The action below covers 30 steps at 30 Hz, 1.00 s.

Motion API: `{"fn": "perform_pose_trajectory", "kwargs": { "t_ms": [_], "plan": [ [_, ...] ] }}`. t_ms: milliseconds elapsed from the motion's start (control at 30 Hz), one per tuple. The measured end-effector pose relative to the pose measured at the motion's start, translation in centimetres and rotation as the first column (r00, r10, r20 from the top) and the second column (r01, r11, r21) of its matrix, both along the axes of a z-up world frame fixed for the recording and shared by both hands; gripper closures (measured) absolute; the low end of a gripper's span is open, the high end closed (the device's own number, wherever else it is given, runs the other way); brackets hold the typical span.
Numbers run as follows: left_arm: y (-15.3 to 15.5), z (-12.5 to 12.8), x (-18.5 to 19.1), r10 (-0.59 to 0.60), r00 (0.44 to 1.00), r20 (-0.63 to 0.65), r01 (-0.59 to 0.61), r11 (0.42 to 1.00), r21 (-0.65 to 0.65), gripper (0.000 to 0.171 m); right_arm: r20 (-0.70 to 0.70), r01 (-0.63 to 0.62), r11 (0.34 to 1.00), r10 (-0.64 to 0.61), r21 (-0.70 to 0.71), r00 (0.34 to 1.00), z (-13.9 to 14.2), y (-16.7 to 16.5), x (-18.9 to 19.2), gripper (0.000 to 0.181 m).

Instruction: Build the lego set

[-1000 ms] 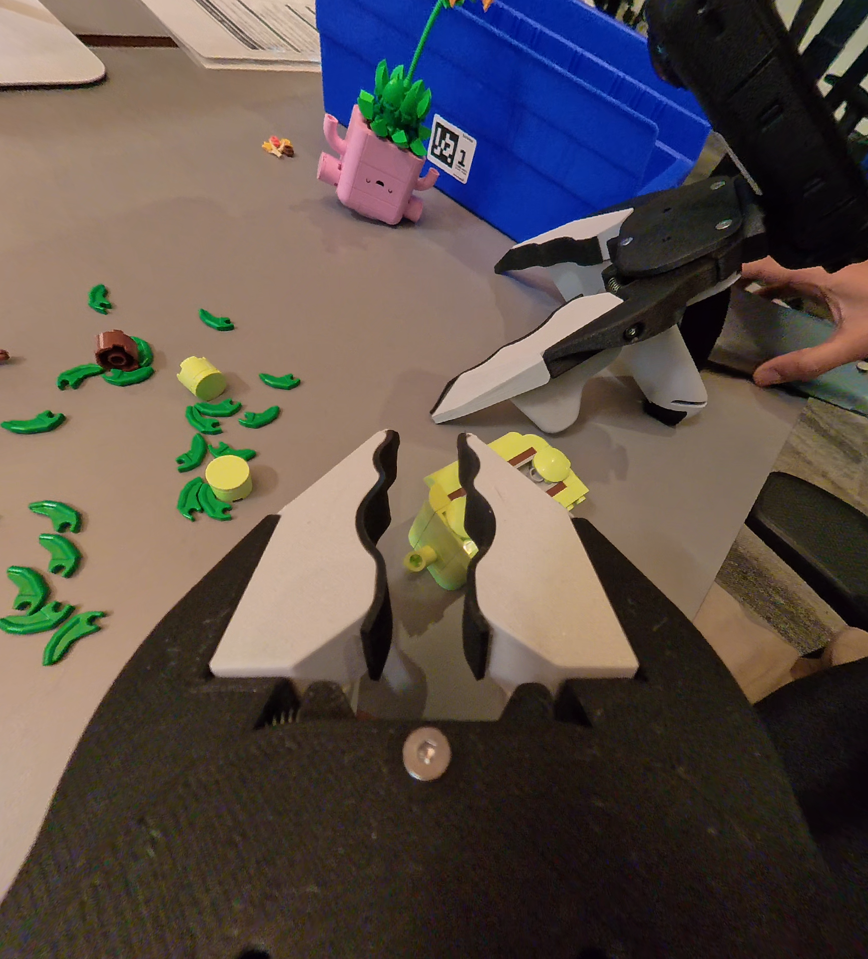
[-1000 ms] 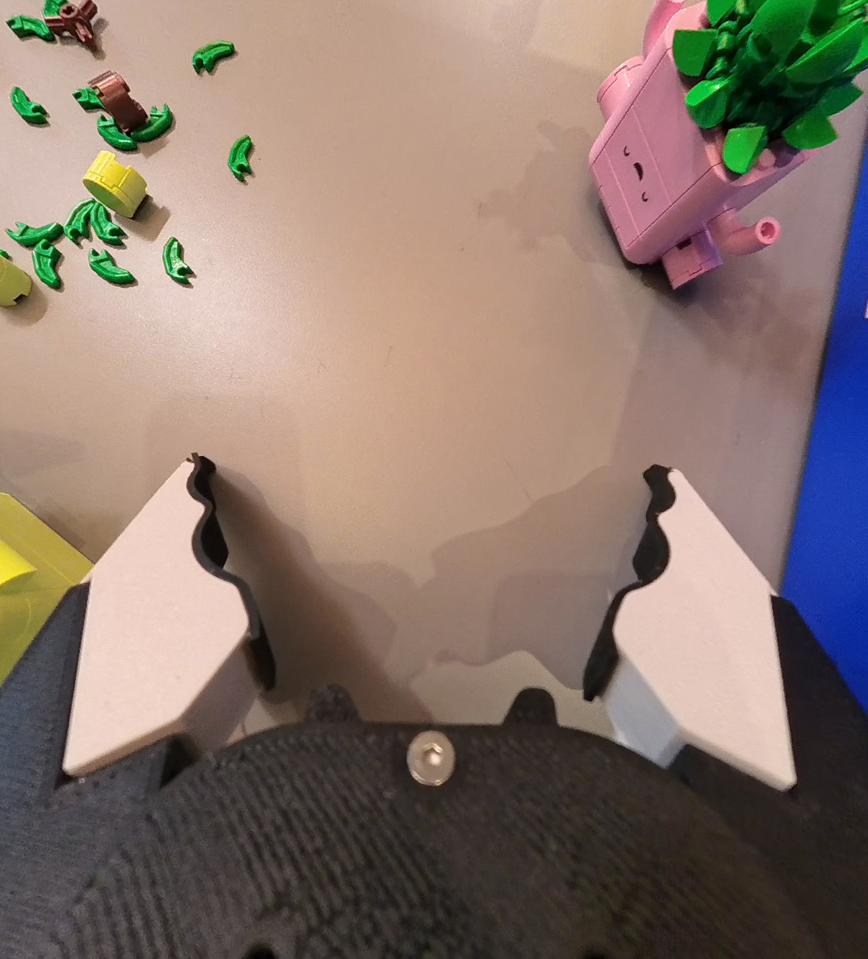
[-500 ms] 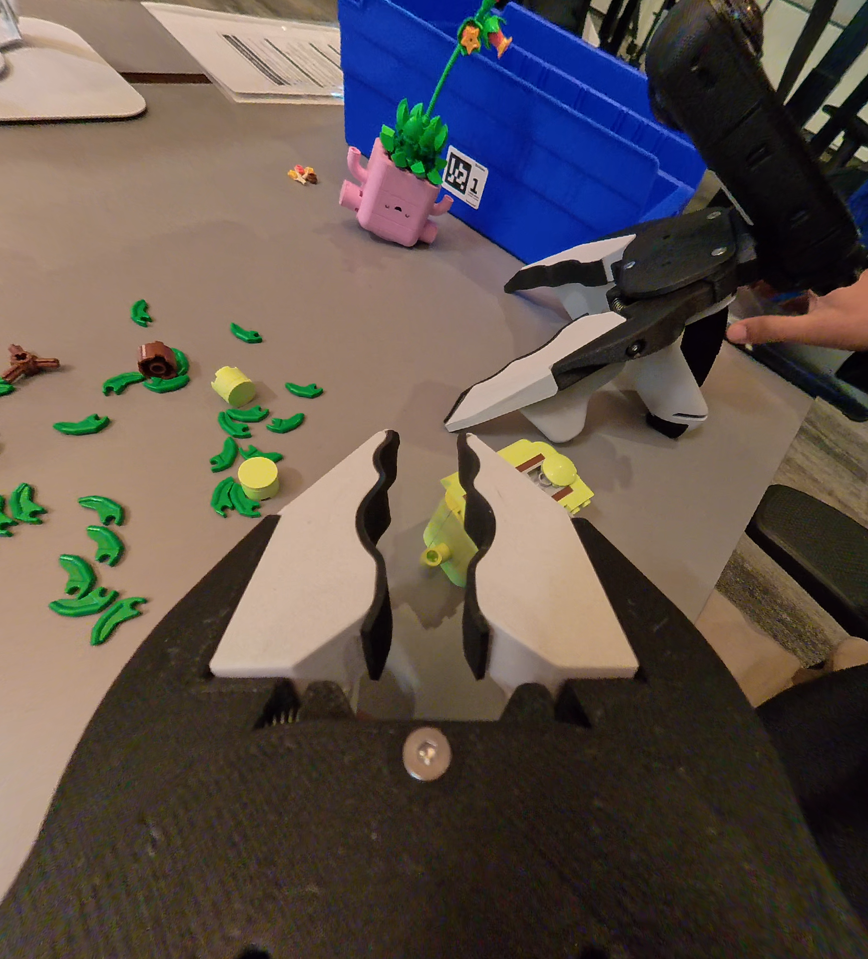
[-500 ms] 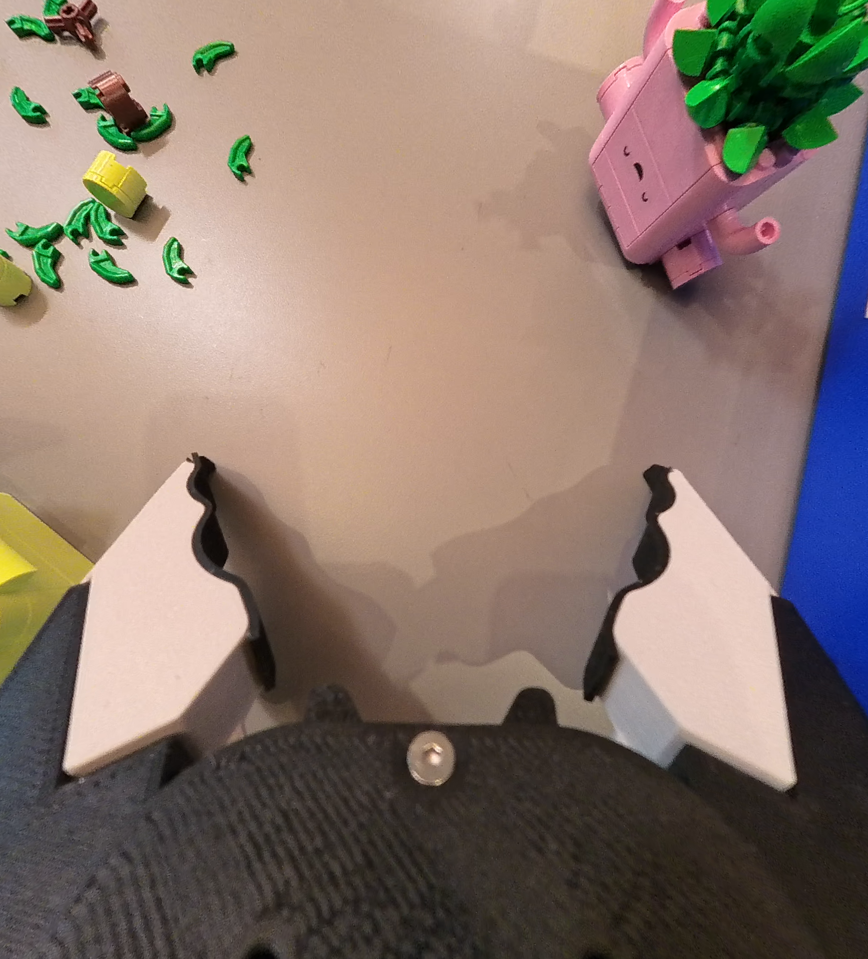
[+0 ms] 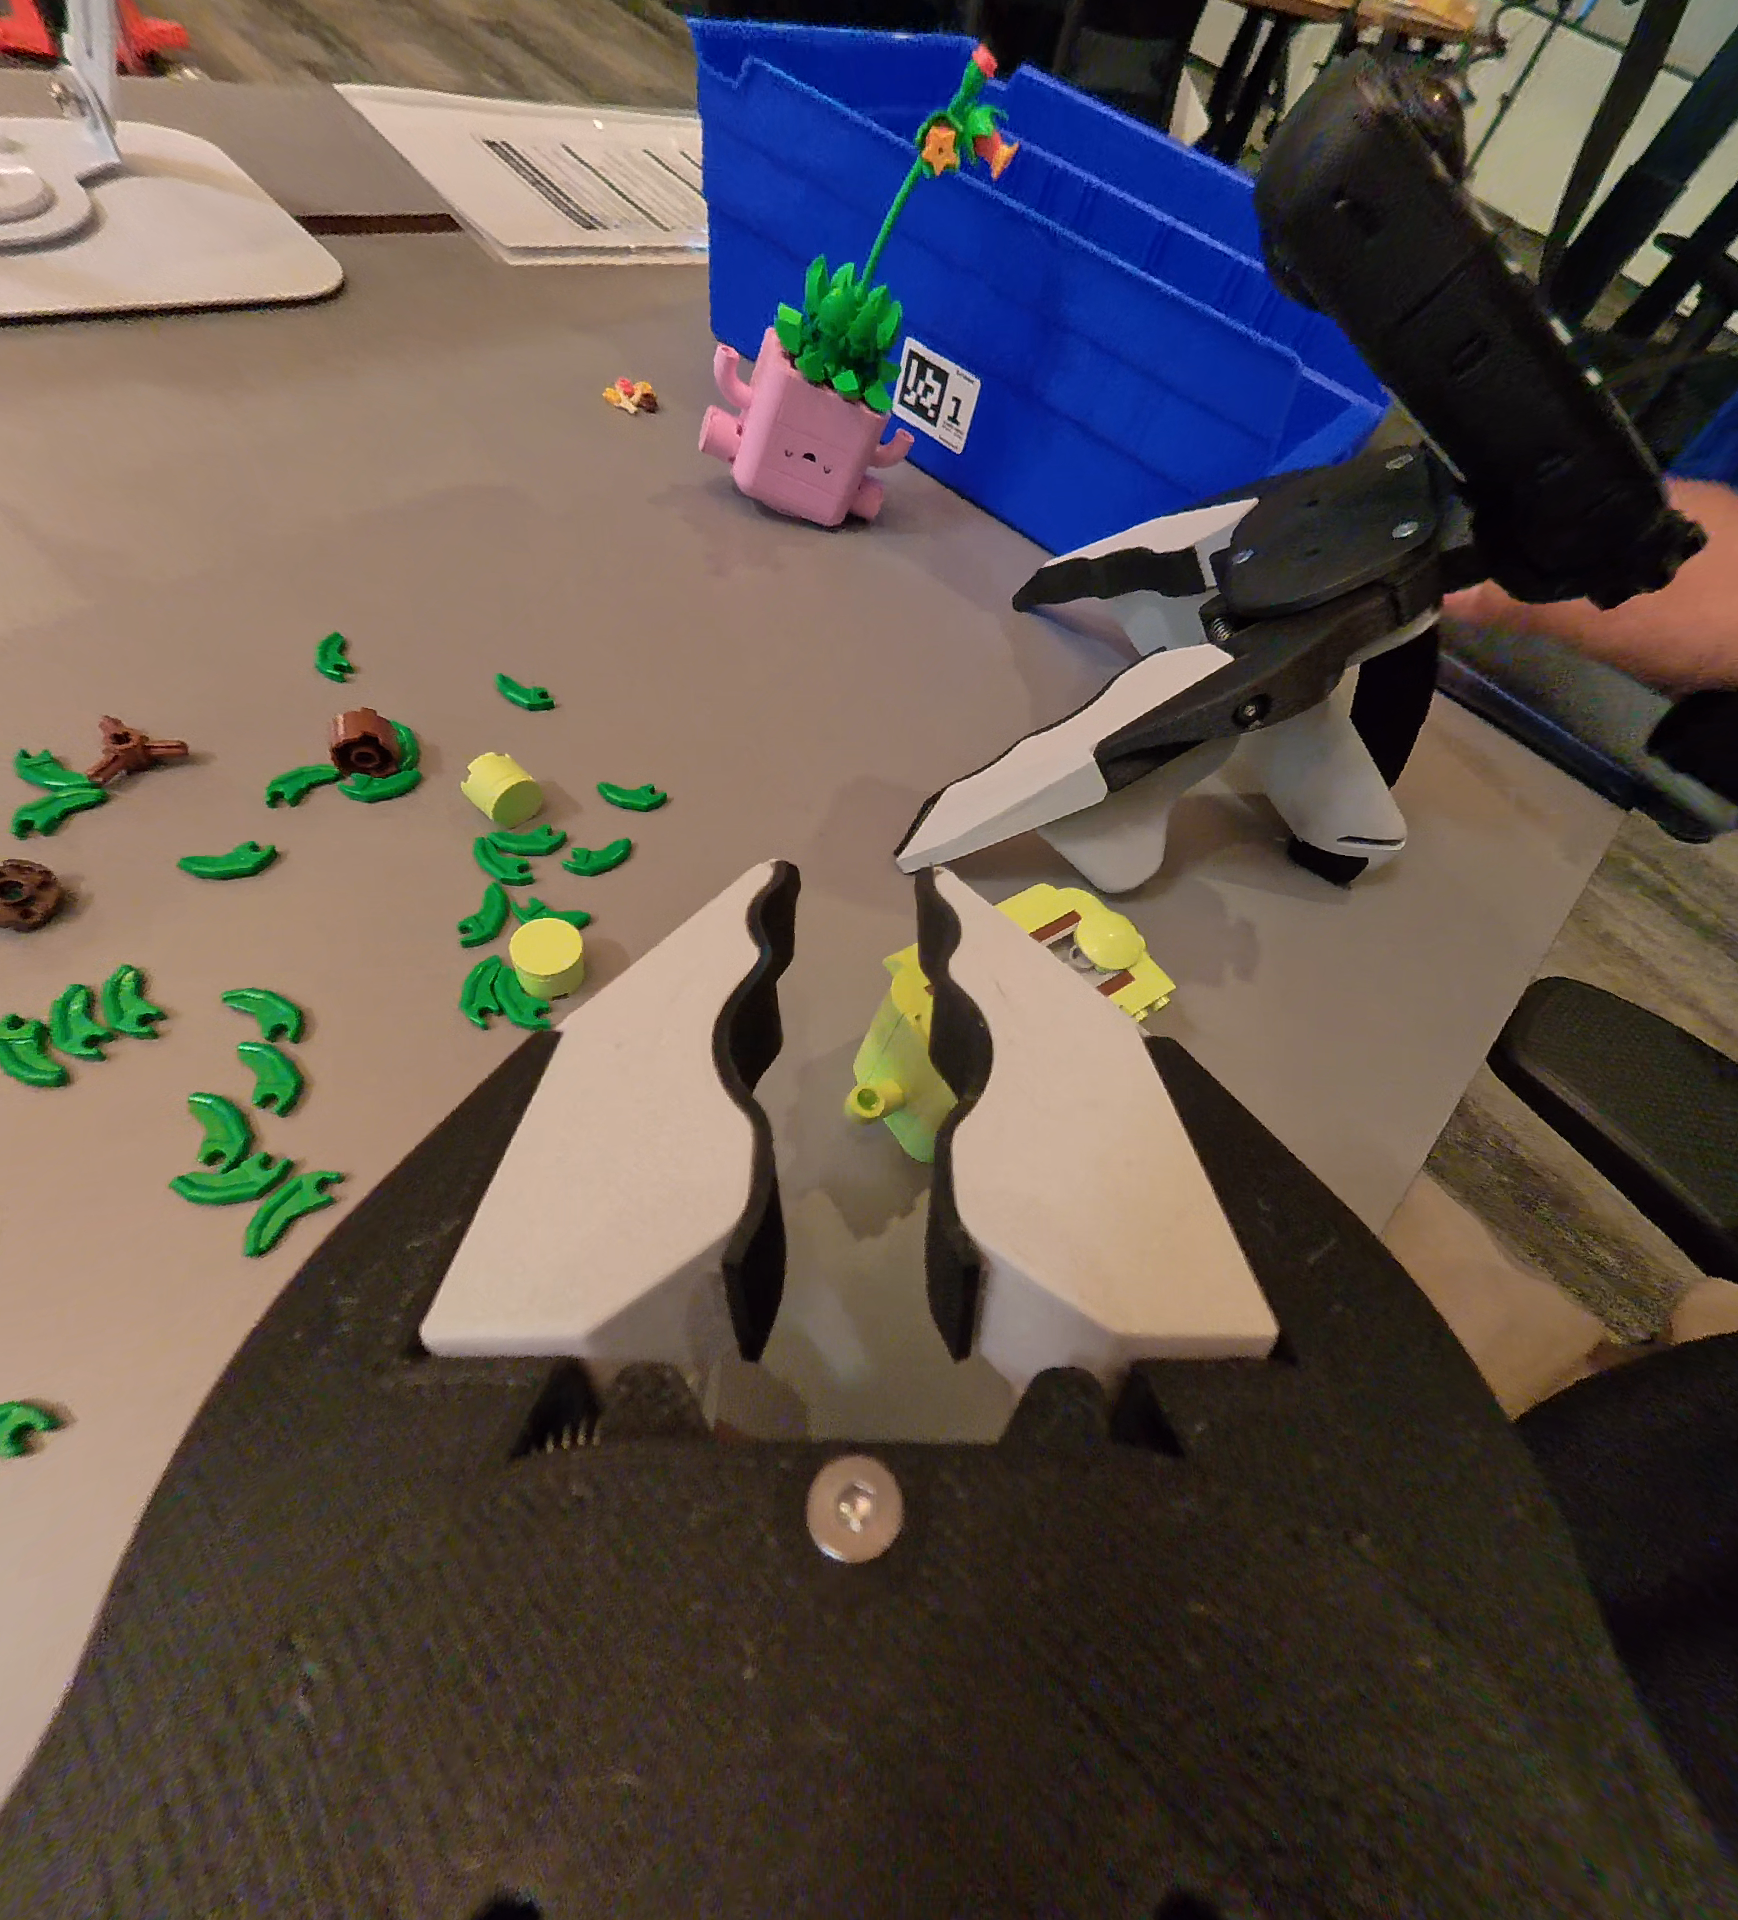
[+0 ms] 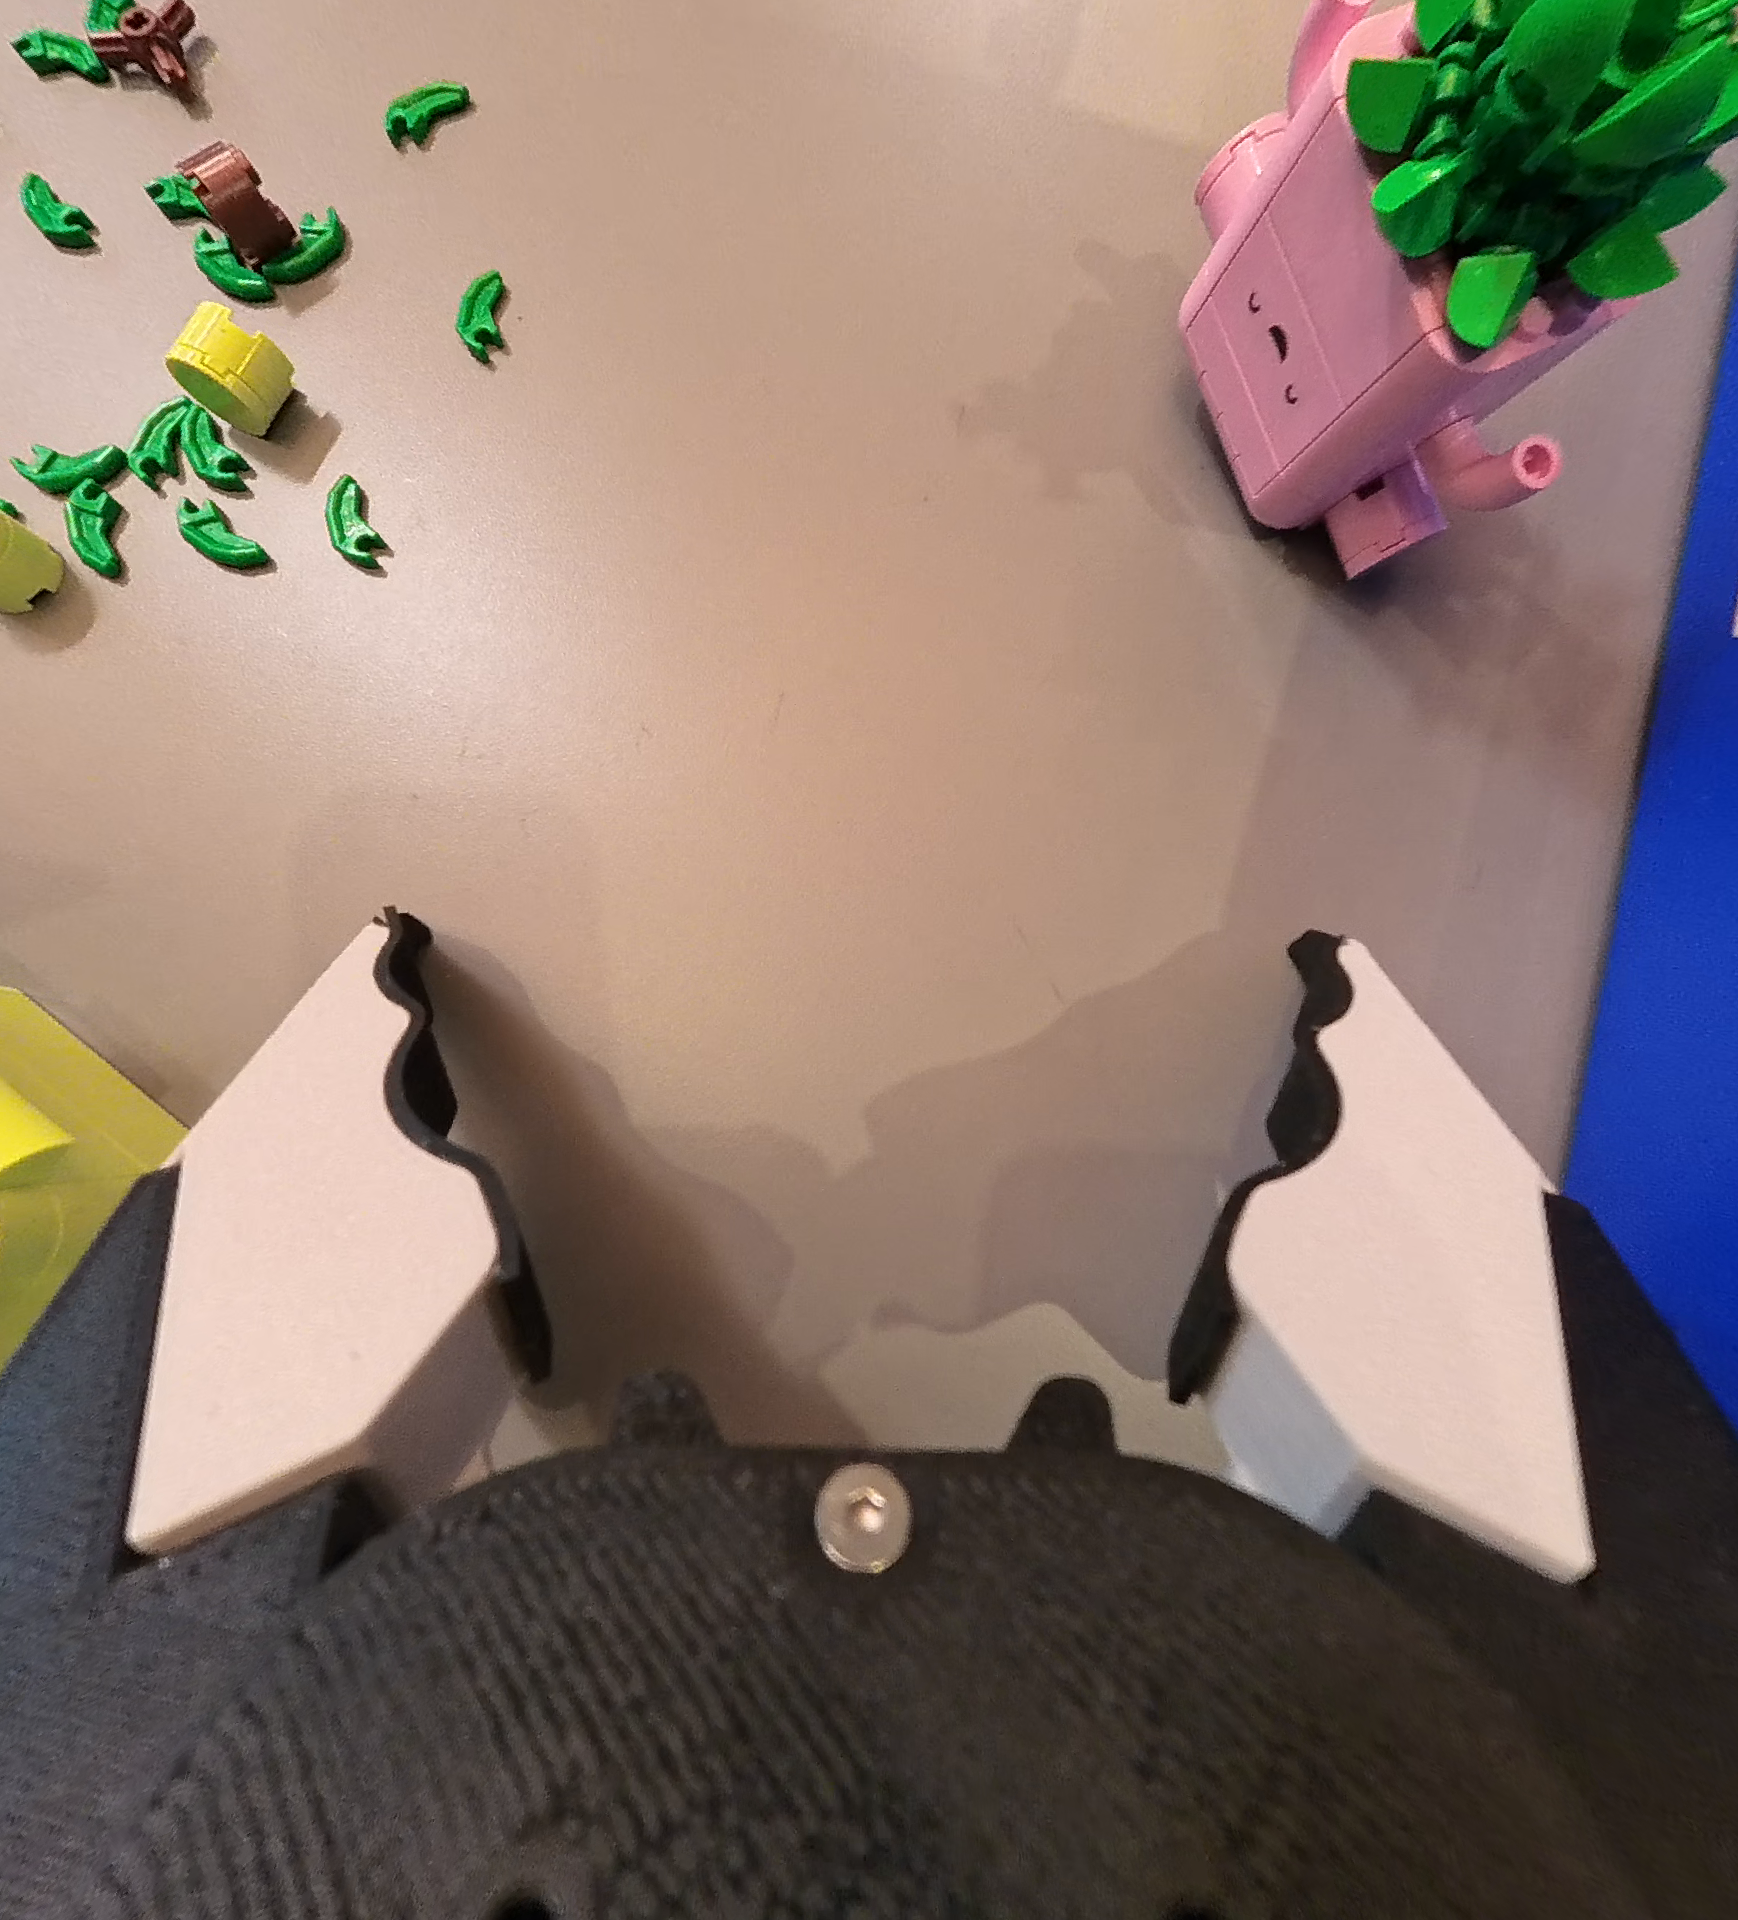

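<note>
The left hand-held gripper [image 5: 852,883] hangs narrowly parted above the lime piece [image 5: 896,1081]; the right hand-held gripper [image 6: 860,930] rests spread wide on the worktop [image 6: 792,623].

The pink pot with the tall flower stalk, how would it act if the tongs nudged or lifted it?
The pink pot looks likely to tip: its thin green stalk rises high above a small base. The stalk would probably flex or pop off if squeezed. Gripping the blocky pink body seems safer, since its flat sides look firm.
</note>
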<state>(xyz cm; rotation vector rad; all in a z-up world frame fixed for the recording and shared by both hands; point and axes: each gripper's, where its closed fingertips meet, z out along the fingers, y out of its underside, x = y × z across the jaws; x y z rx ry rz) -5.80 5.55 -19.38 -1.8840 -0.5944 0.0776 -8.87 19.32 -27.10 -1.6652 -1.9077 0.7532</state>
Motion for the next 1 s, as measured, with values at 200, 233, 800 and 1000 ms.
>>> {"fn": "perform_pose_trajectory", "kwargs": {
  "t_ms": [200, 233, 800, 1000],
  "plan": [
    [-0.6, -0.1, -0.3, 0.022, 1.000, 0.006, -0.022, 1.000, 0.000, 0.150, 0.000, 0.000, 1.000, 0.000, 0.000, 1.000, 0.0, 0.0, 0.0, 0.022],
    [-0.6, -0.1, -0.3, 0.023, 1.000, 0.004, -0.023, 1.000, 0.001, 0.150, 0.000, 0.000, 1.000, 0.000, 0.000, 1.000, 0.0, 0.0, 0.0, 0.022],
    [-2.1, 0.1, -0.5, 0.027, 0.996, -0.080, -0.028, 1.000, -0.010, 0.148, 0.001, -0.136, 0.991, 0.136, -0.003, 0.991, 0.0, -0.5, -0.8, 0.022],
    [-2.8, 0.6, 1.2, -0.123, 0.985, -0.120, 0.128, 0.991, 0.031, 0.142, -0.117, -0.183, 0.983, 0.179, -0.026, 0.977, 2.0, -1.5, -0.3, 0.050]
  ]
}}
